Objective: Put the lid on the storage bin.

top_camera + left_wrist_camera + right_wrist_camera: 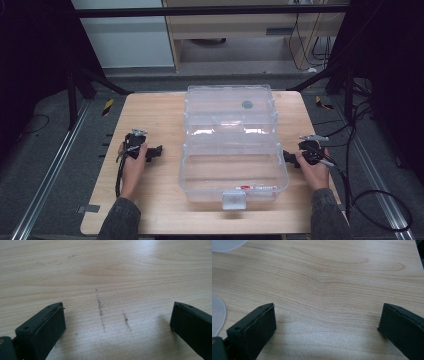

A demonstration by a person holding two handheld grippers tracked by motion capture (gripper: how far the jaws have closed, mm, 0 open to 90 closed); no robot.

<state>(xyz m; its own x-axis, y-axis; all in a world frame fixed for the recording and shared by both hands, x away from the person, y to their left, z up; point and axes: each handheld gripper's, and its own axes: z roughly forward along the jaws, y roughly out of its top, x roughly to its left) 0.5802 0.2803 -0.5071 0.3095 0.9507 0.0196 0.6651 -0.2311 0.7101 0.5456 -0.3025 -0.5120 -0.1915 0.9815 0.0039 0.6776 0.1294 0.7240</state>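
Jaws of both grippers stand wide open and hold nothing. The left gripper [156,152] rests on the light wooden table [150,205], left of the large clear plastic box with a hinged lid [232,150], a little apart from its wall. The right gripper [290,158] lies at the box's right side, just beside it. In the left gripper view, dark scratch marks [101,312] run on the wood between the black jaws. In the right gripper view, bare wood lies between the jaws.

Grey floor [50,150], pale cabinet [125,40], wooden shelf unit [230,25], black frame bars [210,10]
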